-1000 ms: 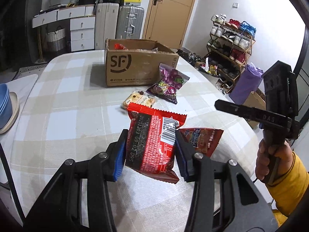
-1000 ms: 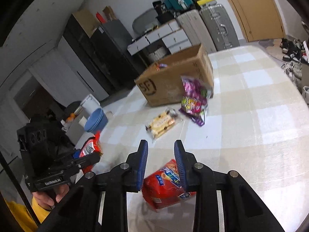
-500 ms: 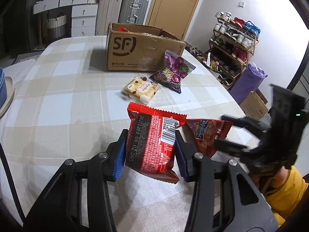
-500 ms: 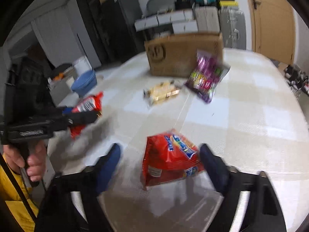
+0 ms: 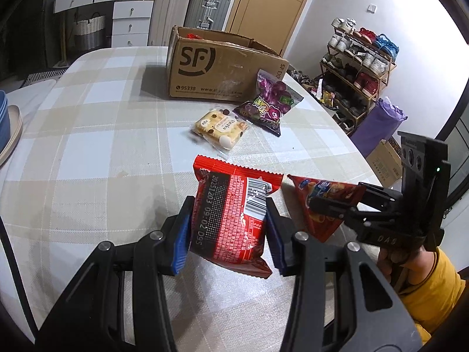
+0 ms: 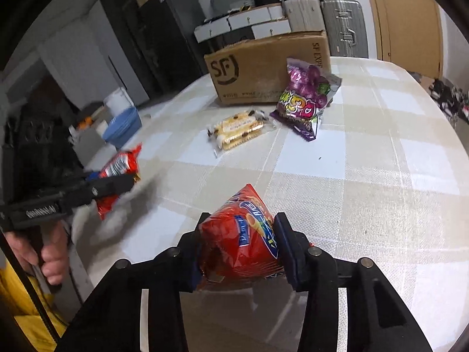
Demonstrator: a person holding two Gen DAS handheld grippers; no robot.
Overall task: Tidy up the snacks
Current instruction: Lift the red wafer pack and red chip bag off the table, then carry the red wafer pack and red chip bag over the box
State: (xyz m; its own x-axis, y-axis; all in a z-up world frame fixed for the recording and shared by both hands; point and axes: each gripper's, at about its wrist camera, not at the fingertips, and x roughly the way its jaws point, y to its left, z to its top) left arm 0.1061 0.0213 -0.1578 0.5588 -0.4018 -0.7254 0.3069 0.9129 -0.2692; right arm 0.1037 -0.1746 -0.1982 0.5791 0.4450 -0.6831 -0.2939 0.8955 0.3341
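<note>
Since half a second ago your right gripper point(image 6: 238, 249) closed on the chip bag point(image 6: 243, 234); your left gripper point(image 5: 228, 228) held the red packet point(image 5: 231, 214). You needed both lifted toward the box point(image 5: 222, 70) at twelve o'clock, squeezing lightly.

The table point(image 5: 88, 135) wears a beige-and-white checked cloth, and the brown cardboard box point(image 5: 217, 70) carries a black logo. The black left gripper point(image 5: 228, 234), with blue pads point(image 5: 180, 243), holds a red packet point(image 5: 231, 214) printed with white text and a barcode, while the black right gripper point(image 6: 239, 252) holds a red bag point(image 6: 240, 243) with blue and yellow print. A purple candy bag point(image 5: 268, 105) and a clear pack of pale yellow biscuits point(image 5: 219, 127) add their own colours.
</note>
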